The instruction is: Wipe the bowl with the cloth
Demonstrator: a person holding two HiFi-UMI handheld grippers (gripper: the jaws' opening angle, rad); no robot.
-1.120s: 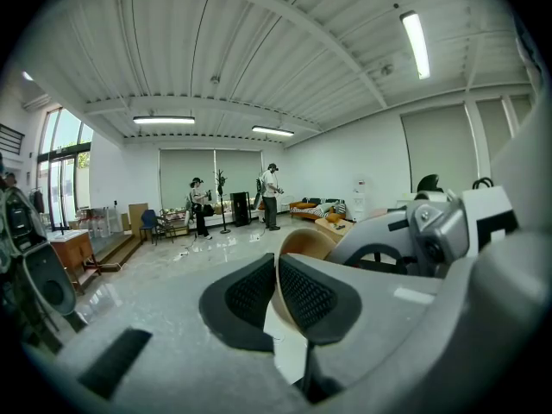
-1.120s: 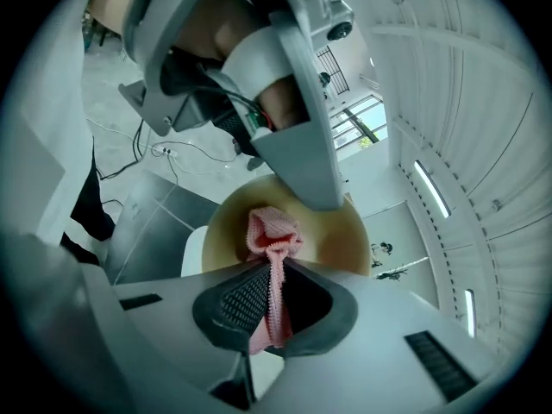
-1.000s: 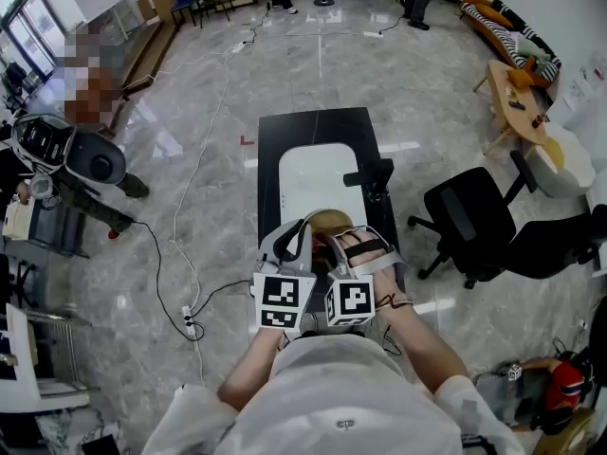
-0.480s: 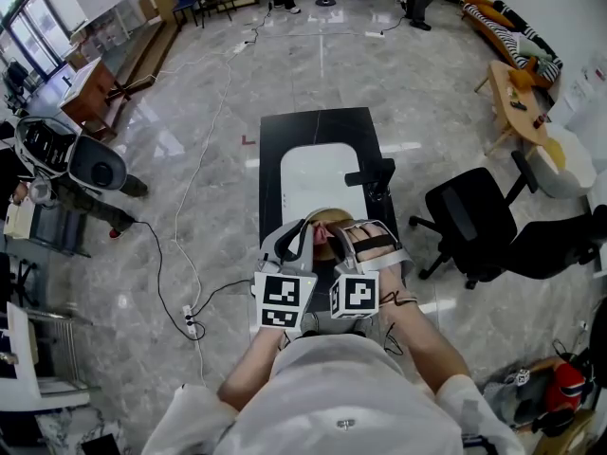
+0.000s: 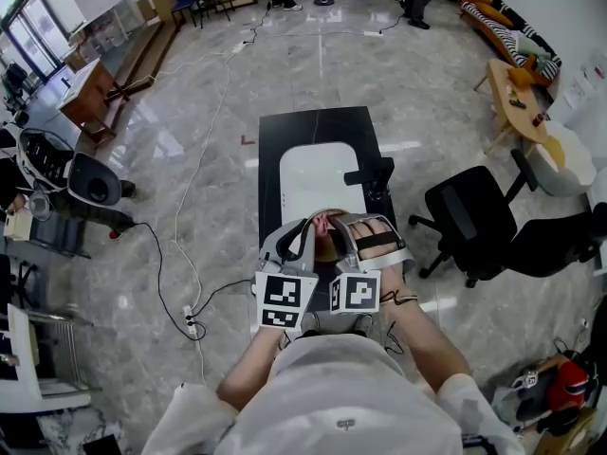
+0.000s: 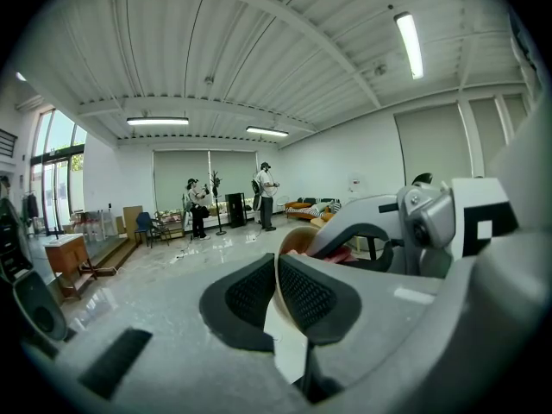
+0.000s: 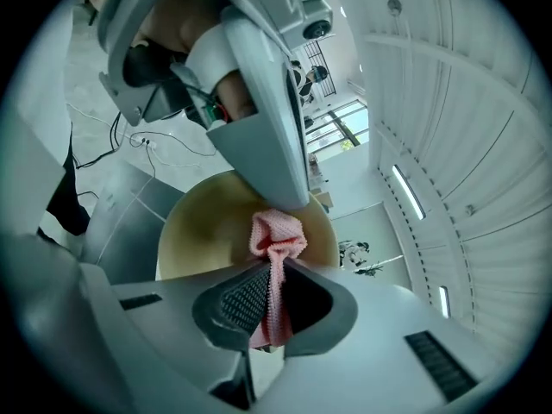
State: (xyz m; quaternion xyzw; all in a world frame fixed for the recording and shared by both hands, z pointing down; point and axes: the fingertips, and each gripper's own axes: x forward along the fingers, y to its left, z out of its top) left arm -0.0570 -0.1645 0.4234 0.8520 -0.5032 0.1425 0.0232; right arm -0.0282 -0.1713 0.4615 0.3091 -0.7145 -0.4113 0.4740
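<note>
Head view: both grippers meet over the near end of the black table (image 5: 285, 131), with the tan bowl (image 5: 325, 246) held between them. The left gripper (image 5: 309, 227) is at the bowl's left side, the right gripper (image 5: 347, 227) at its right. A bit of pink cloth (image 5: 325, 221) shows at the bowl's far edge. A white tray (image 5: 318, 173) lies on the table beyond the bowl.

Left gripper view: the left gripper (image 6: 276, 270) has its pads clamped on the bowl's (image 6: 296, 238) thin rim, one pad inside the wall and one outside. The rim runs upright between them.

Right gripper view: the right gripper (image 7: 274, 285) is pinched tight on the cloth (image 7: 277, 238). The bowl's (image 7: 203, 231) mouth faces this gripper. Only the cloth is in the bowl. The cloth's long axis runs along the jaws into the bowl, its bunched end against the inner wall just below the left gripper's finger (image 7: 267, 128).
</note>
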